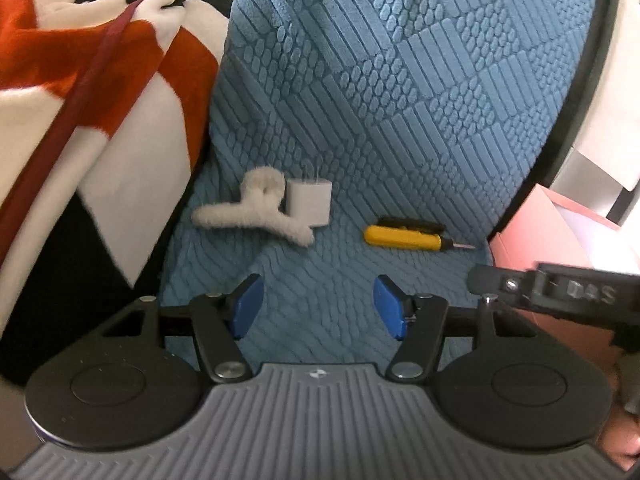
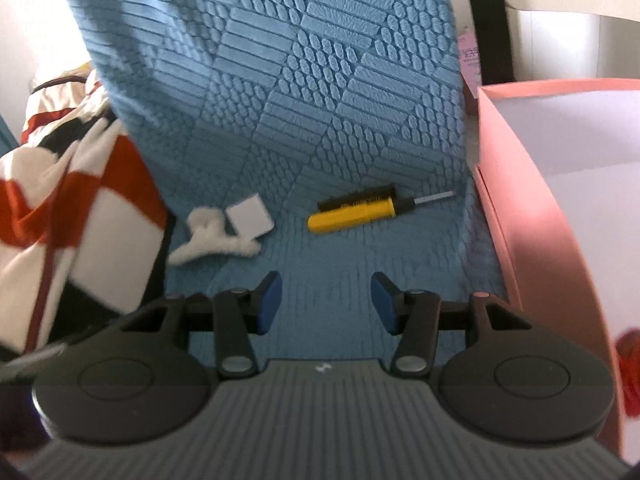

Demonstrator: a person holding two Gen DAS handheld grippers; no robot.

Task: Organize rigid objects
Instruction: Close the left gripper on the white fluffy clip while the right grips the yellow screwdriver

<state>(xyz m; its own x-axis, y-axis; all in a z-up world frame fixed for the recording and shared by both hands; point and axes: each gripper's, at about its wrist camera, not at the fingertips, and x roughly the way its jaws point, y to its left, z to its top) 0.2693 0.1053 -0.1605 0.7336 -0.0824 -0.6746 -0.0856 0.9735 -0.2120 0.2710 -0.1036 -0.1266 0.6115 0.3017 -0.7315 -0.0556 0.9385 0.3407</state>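
Observation:
A yellow-handled screwdriver (image 1: 404, 237) lies on the blue textured seat (image 1: 360, 120), tip pointing right; it also shows in the right wrist view (image 2: 352, 216). A white charger plug (image 1: 310, 202) stands beside a white fuzzy hair claw (image 1: 256, 210); both show in the right wrist view as the plug (image 2: 250, 218) and the claw (image 2: 212, 240). My left gripper (image 1: 318, 306) is open and empty, short of the objects. My right gripper (image 2: 326, 302) is open and empty, just in front of the screwdriver.
A pink box (image 2: 560, 208) with a white inside stands at the seat's right edge, also seen in the left wrist view (image 1: 560, 232). A red, white and black blanket (image 1: 80, 100) is heaped on the left. The right gripper's body (image 1: 560, 288) crosses the left view's right side.

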